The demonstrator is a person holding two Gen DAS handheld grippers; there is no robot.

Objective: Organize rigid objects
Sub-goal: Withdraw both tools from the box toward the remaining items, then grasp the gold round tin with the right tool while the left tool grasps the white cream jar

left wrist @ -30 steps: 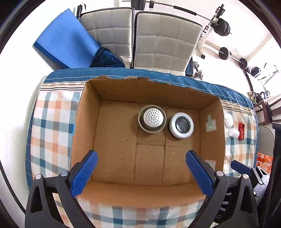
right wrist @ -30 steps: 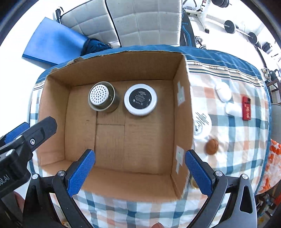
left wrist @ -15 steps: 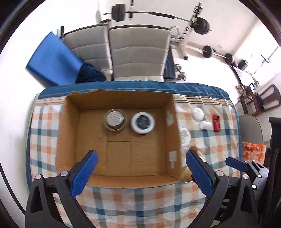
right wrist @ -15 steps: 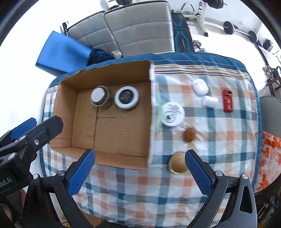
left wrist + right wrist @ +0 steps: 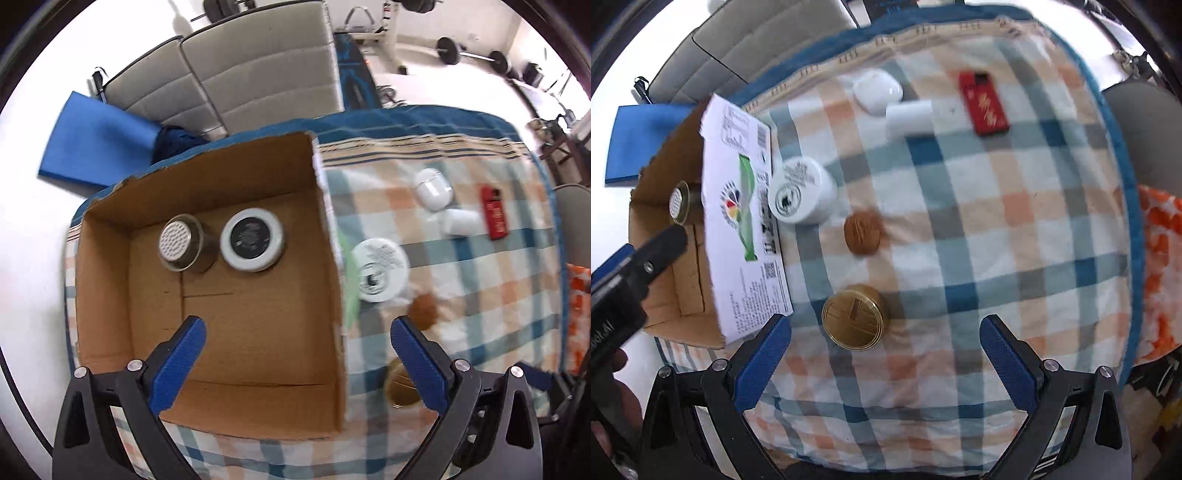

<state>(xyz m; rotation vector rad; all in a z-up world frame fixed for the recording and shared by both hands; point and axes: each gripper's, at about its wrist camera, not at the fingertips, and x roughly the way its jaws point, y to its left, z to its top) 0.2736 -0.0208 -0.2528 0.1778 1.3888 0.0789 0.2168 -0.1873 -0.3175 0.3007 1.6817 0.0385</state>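
An open cardboard box (image 5: 110, 288) sits on the left of the checked tablecloth (image 5: 979, 229). Inside it stand a metal shaker tin (image 5: 183, 245) and a white-rimmed round tin with a black top (image 5: 253, 238). On the cloth right of the box lie a white round jar (image 5: 799, 190), a brown round piece (image 5: 862, 232), a gold round tin (image 5: 855, 317), a white earbud case (image 5: 877, 90), a white cylinder (image 5: 908, 116) and a red flat case (image 5: 984, 103). My left gripper (image 5: 299, 365) is open above the box's near right side. My right gripper (image 5: 884, 363) is open above the cloth, the gold tin just ahead.
Two grey padded chairs (image 5: 258, 70) and a blue mat (image 5: 92, 144) stand beyond the table. Gym weights (image 5: 469, 53) are at the far right. An orange patterned cloth (image 5: 1160, 266) lies off the table's right edge. The box's printed white outer wall (image 5: 738, 221) faces the loose items.
Both grippers have swung right, away from above the box. The right view now centres on the loose items on the cloth. Nothing was picked up; both stay open.
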